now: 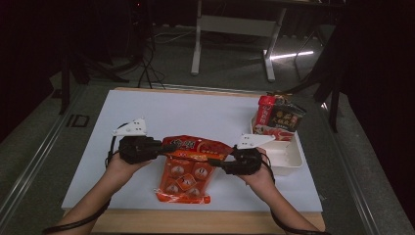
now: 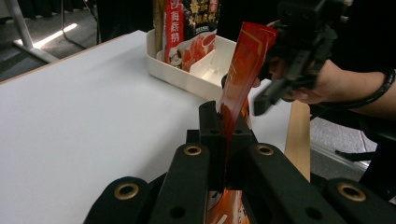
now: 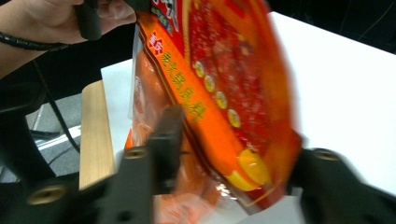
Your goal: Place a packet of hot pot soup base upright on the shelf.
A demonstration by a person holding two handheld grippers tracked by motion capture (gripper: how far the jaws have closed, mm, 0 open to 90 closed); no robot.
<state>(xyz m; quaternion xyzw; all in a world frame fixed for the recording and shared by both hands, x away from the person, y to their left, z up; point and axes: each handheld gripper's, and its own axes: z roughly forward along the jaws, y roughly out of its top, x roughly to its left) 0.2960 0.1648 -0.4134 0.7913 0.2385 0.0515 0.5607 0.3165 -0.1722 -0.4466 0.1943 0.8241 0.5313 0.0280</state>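
Red snack packet [image 1: 195, 159] held up just left of white tray [image 1: 288, 164]. Left gripper [image 2: 224, 123] clenched on packet's top corner. Right gripper [image 1: 220, 164] straddles opposite edge, jaws not visibly pressing. Step: securing two-handed hold. Next probably: right jaws pinch, then carry packet to tray's empty slot.

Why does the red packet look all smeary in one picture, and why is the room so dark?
In the right gripper view the red packet is smeared by motion blur, close to the lens. In the left gripper view it looks sharp, pinched in the left gripper. In the high view the room behind is dim; the white table is lit brightest, with a light streak on the floor.
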